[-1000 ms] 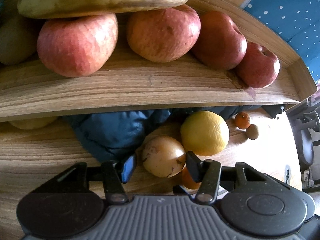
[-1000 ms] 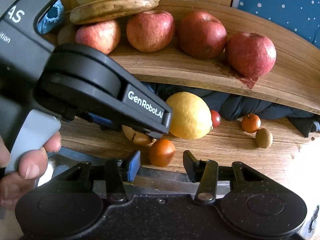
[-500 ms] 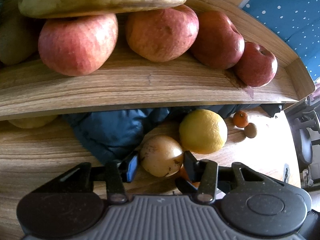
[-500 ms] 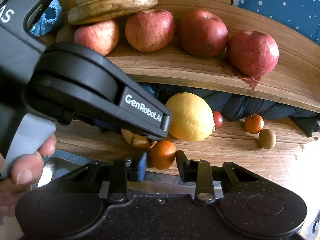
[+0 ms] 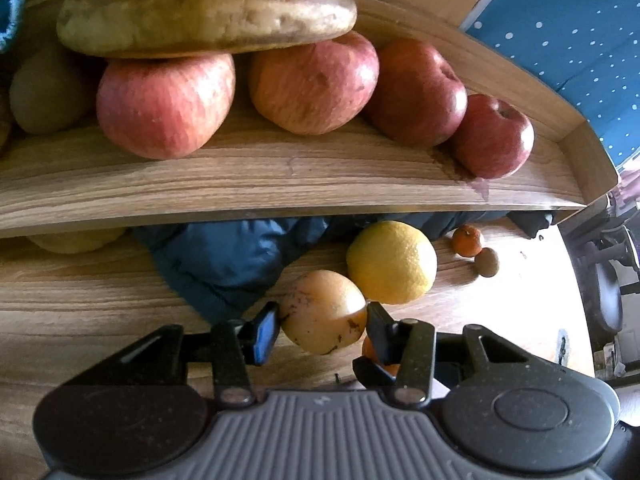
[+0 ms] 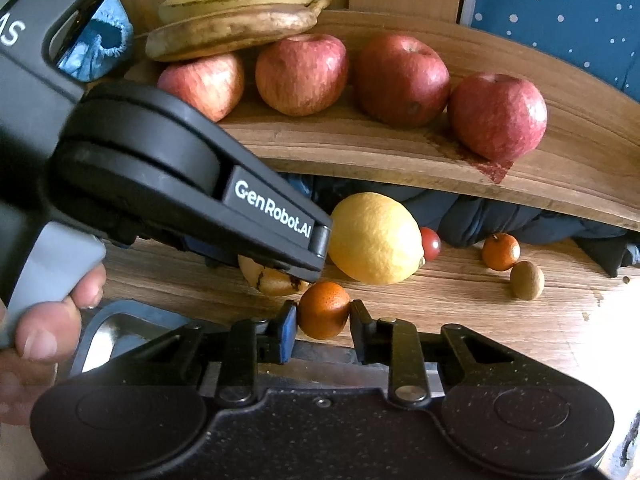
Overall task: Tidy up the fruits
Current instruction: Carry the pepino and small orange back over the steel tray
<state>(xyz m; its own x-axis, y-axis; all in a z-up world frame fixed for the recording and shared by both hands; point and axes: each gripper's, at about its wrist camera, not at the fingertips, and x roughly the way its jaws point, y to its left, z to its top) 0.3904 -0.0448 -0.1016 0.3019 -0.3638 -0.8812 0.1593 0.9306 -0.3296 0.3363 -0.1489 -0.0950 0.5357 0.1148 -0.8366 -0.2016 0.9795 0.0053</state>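
Note:
My left gripper point(image 5: 322, 326) is shut on a pale yellow-orange spotted fruit point(image 5: 322, 310), both pads touching its sides just above the wooden table point(image 5: 100, 292). My right gripper point(image 6: 323, 320) is shut on a small orange mandarin point(image 6: 323, 310). A large lemon point(image 5: 392, 262) lies just behind both; it also shows in the right wrist view point(image 6: 374, 238). The left gripper's body point(image 6: 160, 168) fills the left of the right wrist view and hides most of the spotted fruit point(image 6: 268, 280).
A wooden shelf point(image 5: 280, 184) above holds several red apples point(image 5: 164, 104) and bananas point(image 5: 208, 20). Under it lie dark blue cloth point(image 5: 228, 256), a cherry tomato point(image 6: 430, 243), another mandarin point(image 6: 500, 252) and a small brown kiwi point(image 6: 527, 281). A metal tray rim point(image 6: 104, 340) is at lower left.
Both grippers have closed: the left onto the spotted fruit, the right onto the small mandarin. Both views have shifted slightly, showing more of the bananas.

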